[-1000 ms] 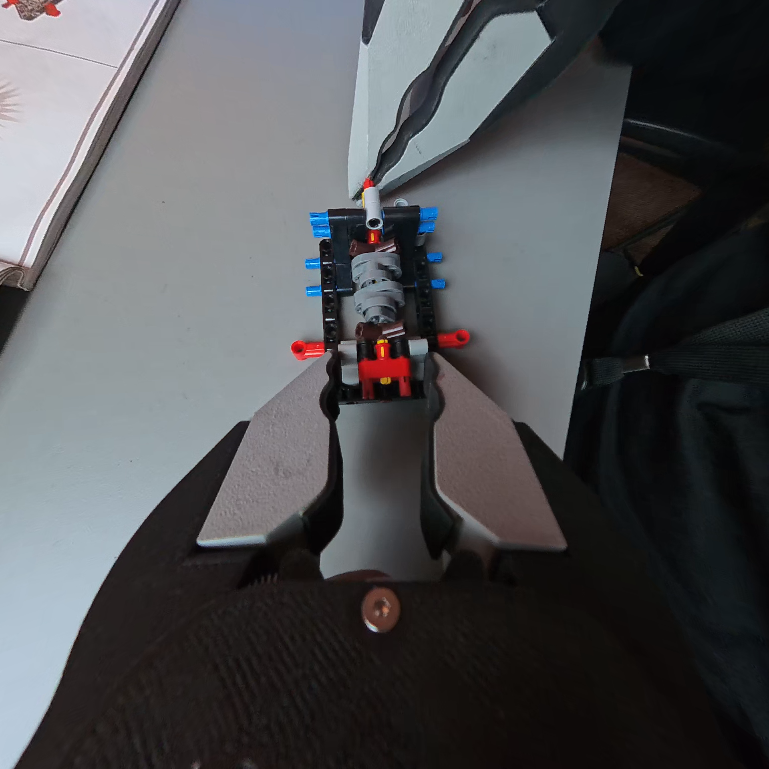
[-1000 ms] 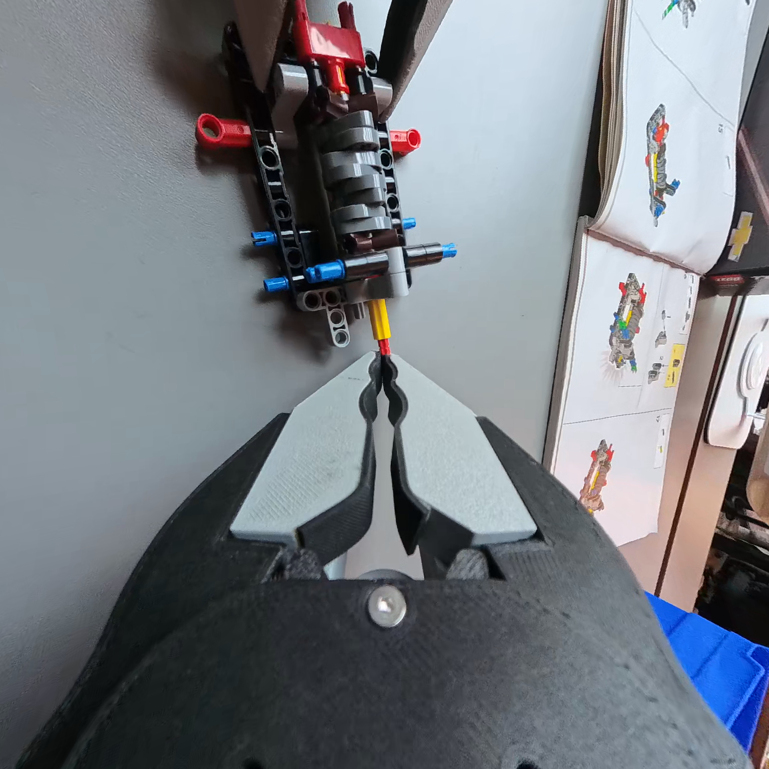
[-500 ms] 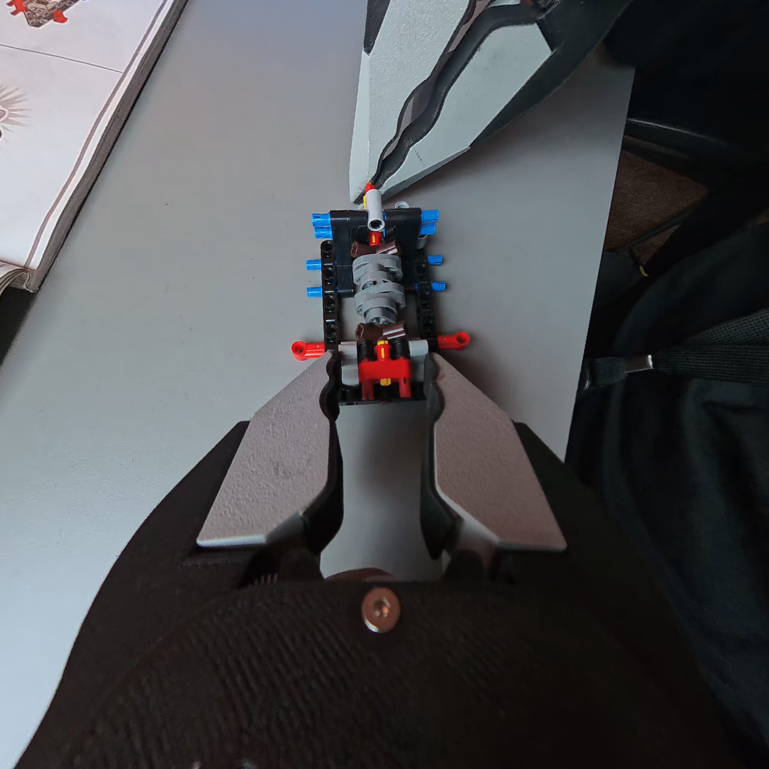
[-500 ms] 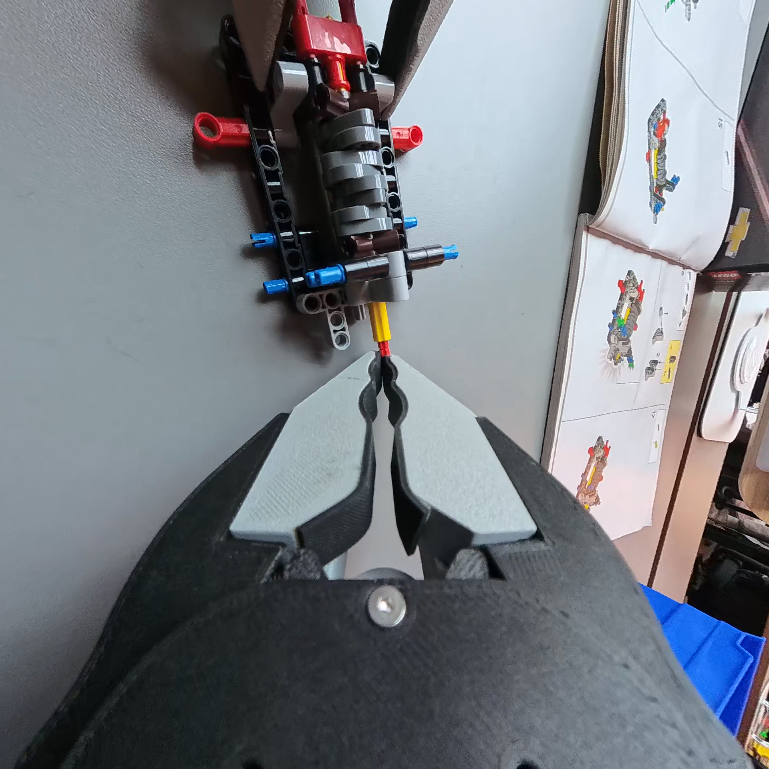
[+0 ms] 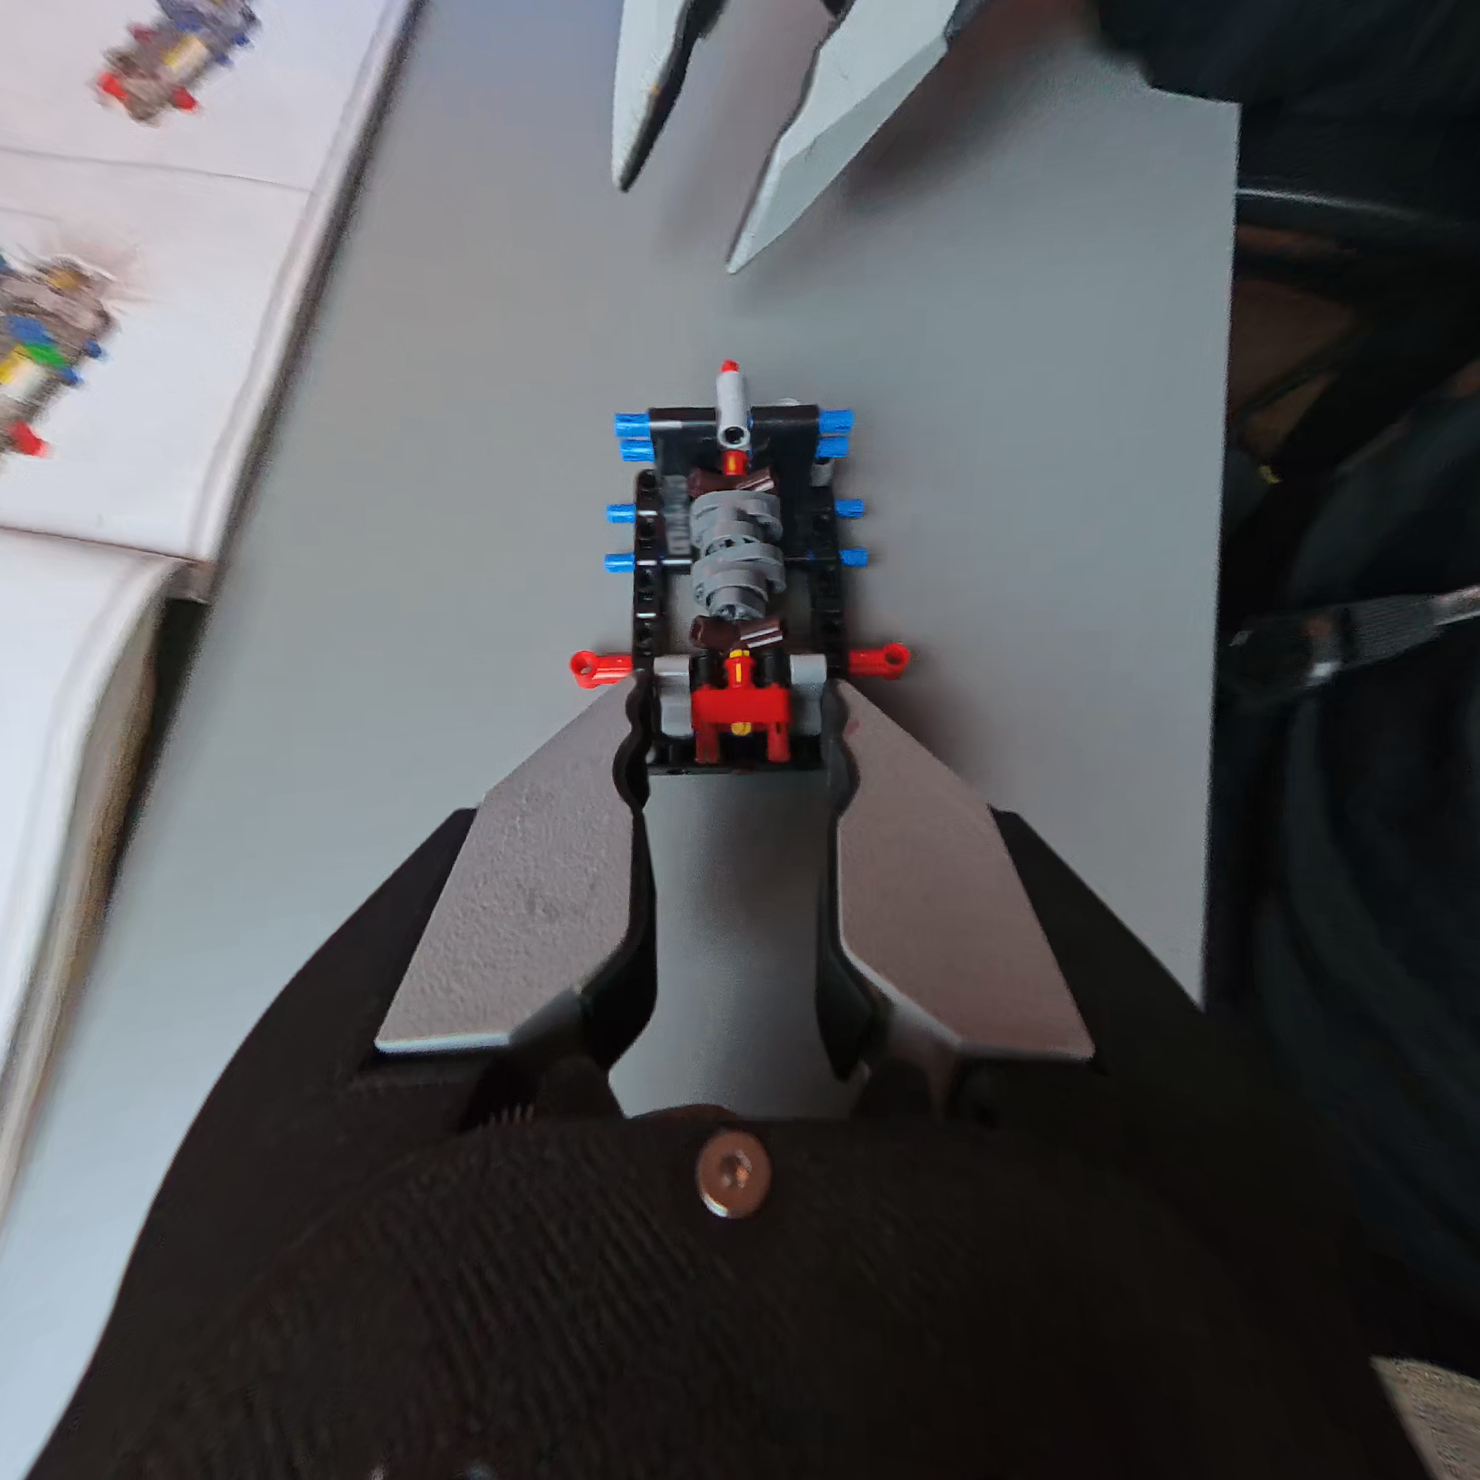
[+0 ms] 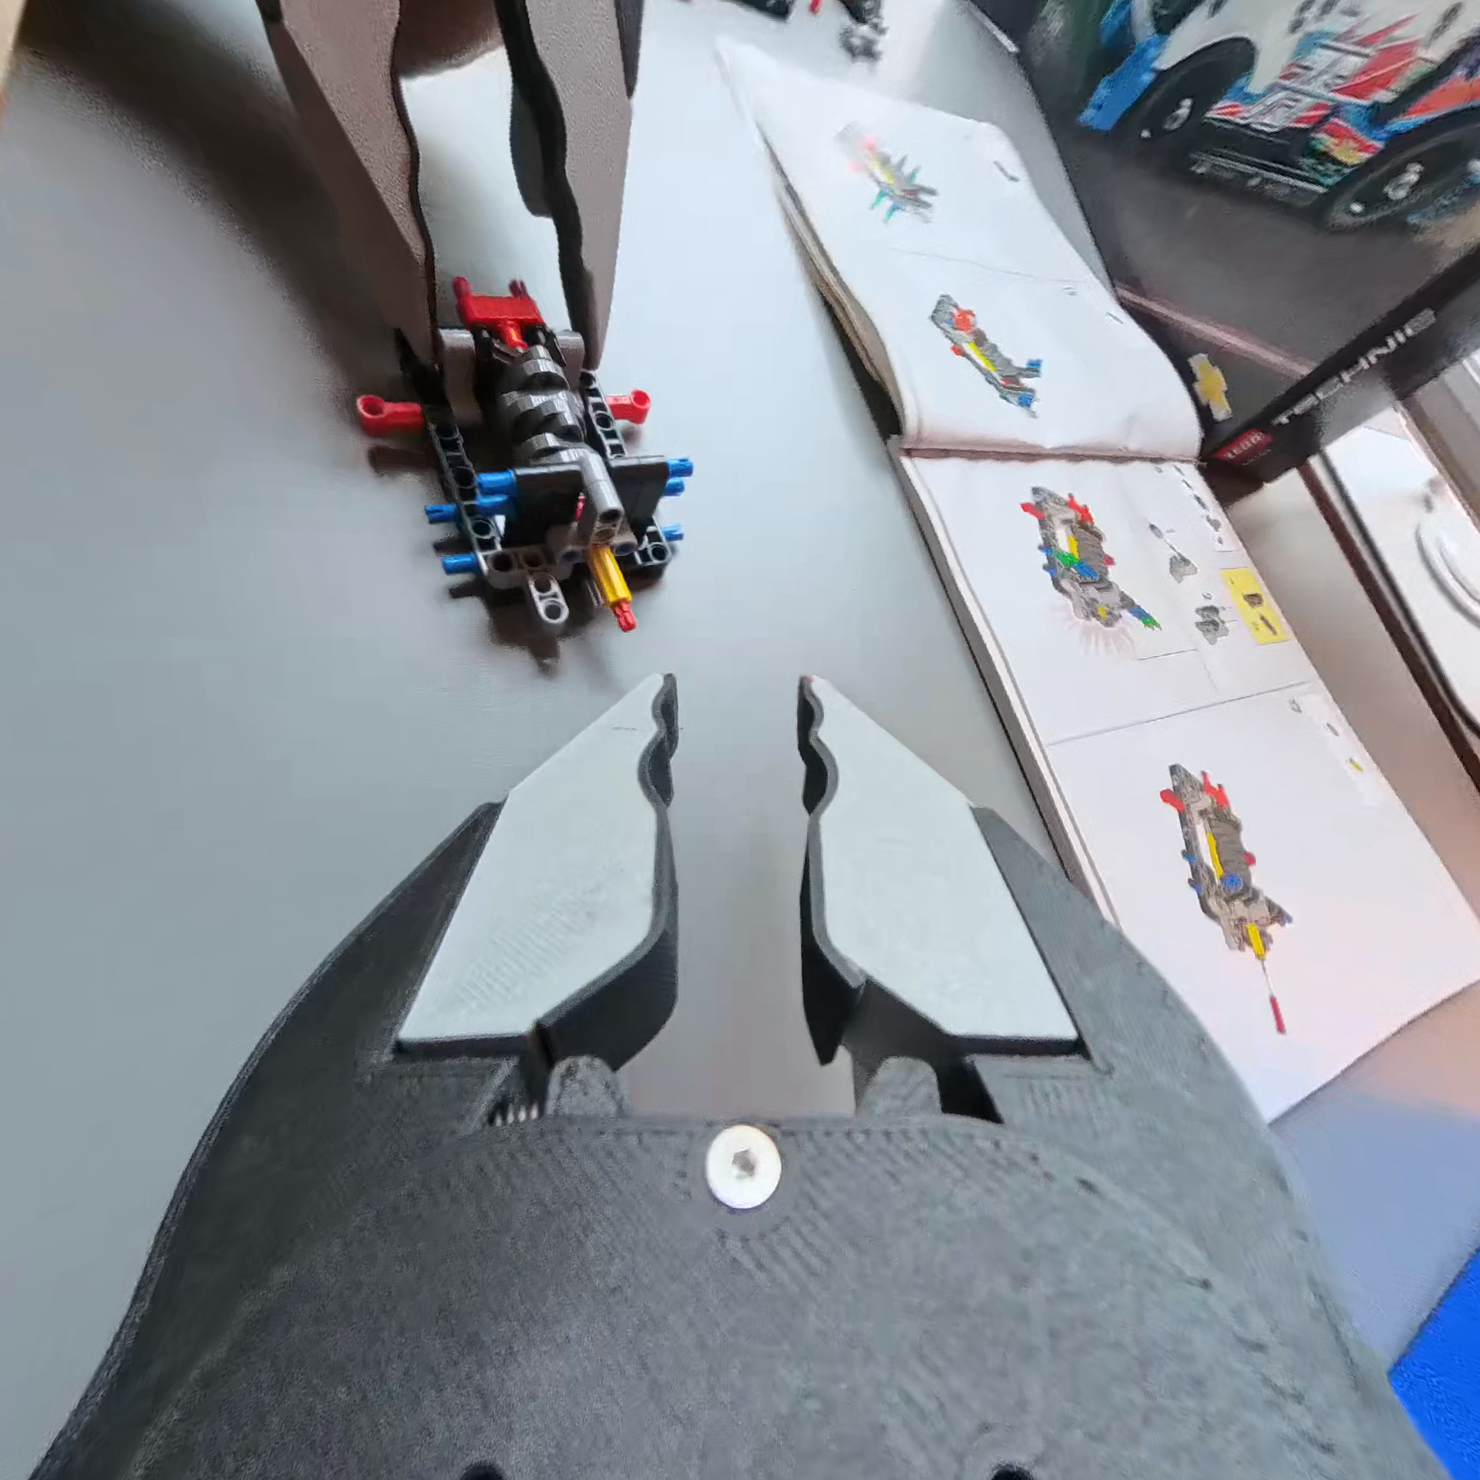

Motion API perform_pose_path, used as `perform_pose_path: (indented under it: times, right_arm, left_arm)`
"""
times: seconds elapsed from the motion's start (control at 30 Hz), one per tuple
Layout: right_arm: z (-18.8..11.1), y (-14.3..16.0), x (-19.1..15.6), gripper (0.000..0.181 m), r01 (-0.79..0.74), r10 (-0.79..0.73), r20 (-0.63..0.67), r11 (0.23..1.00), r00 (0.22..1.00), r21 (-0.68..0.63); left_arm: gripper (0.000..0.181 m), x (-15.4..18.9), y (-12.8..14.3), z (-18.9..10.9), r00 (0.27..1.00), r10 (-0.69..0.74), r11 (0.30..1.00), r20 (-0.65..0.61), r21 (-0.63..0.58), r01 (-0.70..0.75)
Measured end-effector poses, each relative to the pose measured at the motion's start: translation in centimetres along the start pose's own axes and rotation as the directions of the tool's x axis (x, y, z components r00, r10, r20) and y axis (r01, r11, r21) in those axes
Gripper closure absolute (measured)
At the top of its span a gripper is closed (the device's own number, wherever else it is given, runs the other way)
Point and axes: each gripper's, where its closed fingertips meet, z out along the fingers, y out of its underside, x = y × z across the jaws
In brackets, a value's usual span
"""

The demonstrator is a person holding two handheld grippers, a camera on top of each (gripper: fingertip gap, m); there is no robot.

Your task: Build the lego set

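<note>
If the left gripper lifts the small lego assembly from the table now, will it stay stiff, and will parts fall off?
The lego assembly probably lifts as one stiff piece: black beams frame it. The left gripper clamps only its red end, so the far end may sag. The yellow axle sticks out freely and might slide. It looks light.

Both tools share one build. The left gripper [image 5: 737,721] has a black body printed in fine ribbed layers, rounded like a dome toward the camera, with one silver countersunk screw [image 5: 733,1174] set on its centre line. From that screw two wedge-shaped fingers [image 5: 544,897] run forward, flat matte grey on top and black along wavy, scalloped inner edges. The right gripper [image 6: 737,697] repeats this: textured black shell, silver hex-socket screw [image 6: 743,1165], grey-topped fingers [image 6: 913,905] tapering to narrow tips.
</note>
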Motion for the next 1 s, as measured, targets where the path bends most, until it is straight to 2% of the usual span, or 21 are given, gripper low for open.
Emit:
perform_pose_path:
  times: [0.07, 0.13, 0.2, 0.33, 0.43, 0.5, 0.6, 0.7, 0.77, 0.83, 0.93, 1.0]
  right_arm:
    - [-0.1, 0.6, 1.1, 0.148, -0.037, 0.037, -0.047, 0.999, 0.998, 0.000]
    - [-0.1, 0.9, 1.6, 0.146, -0.079, 0.079, -0.060, 0.997, 0.995, 0.013]
    - [-0.2, 0.6, 1.4, 0.140, -0.134, 0.136, -0.041, 0.990, 0.990, 0.049]
    - [-0.9, 0.6, 2.1, 0.139, -0.163, 0.169, -0.086, 0.983, 0.982, 0.082]
    - [-1.6, 0.5, 2.9, 0.135, -0.199, 0.213, -0.114, 0.972, 0.970, 0.127]
    - [-2.1, 0.3, 3.8, 0.129, -0.242, 0.265, -0.129, 0.955, 0.956, 0.171]
    - [-3.3, 0.2, 6.1, 0.102, -0.343, 0.395, -0.160, 0.898, 0.905, 0.276]
    - [-5.1, 0.8, 8.3, 0.091, -0.440, 0.532, -0.170, 0.810, 0.829, 0.387]
    - [-6.1, 1.5, 9.3, 0.092, -0.479, 0.595, -0.194, 0.767, 0.780, 0.427]
    - [-6.5, 2.7, 9.8, 0.094, -0.508, 0.624, -0.242, 0.761, 0.743, 0.402]
    - [-5.4, 4.7, 10.3, 0.104, -0.517, 0.577, -0.335, 0.816, 0.745, 0.257]
    - [-4.2, 6.1, 11.0, 0.112, -0.509, 0.507, -0.392, 0.854, 0.768, 0.106]
  left_arm:
    - [0.142, -1.1, -0.3, -0.6, 0.998, 0.065, 0.998, 0.010, 0.023, -0.065]
    - [0.136, -1.1, 0.2, -1.4, 0.994, 0.091, 0.996, -0.052, 0.006, -0.091]
    - [0.130, -2.6, 0.7, -2.5, 0.997, 0.080, 0.997, 0.001, -0.016, -0.080]
    - [0.132, -3.8, 1.3, -5.1, 0.998, -0.034, 0.999, 0.060, 0.044, 0.032]
    - [0.129, -4.4, 2.7, -6.0, 0.983, -0.144, 0.987, 0.116, 0.085, 0.135]
    - [0.124, -4.6, 2.9, -6.6, 0.960, -0.262, 0.956, 0.094, 0.160, 0.246]
    - [0.125, -4.8, 0.3, -9.1, 0.924, -0.377, 0.846, -0.059, 0.384, 0.370]
    - [0.127, -6.9, -0.3, -11.5, 0.895, -0.445, 0.771, -0.027, 0.497, 0.398]
    - [0.129, -8.1, 1.2, -11.1, 0.869, -0.491, 0.786, 0.063, 0.462, 0.411]
    - [0.128, -8.9, 3.2, -9.9, 0.852, -0.500, 0.829, 0.158, 0.372, 0.418]
    - [0.130, -9.6, 3.6, -8.3, 0.871, -0.426, 0.890, 0.243, 0.283, 0.357]
    - [0.130, -10.3, 2.0, -7.2, 0.899, -0.357, 0.925, 0.254, 0.229, 0.303]
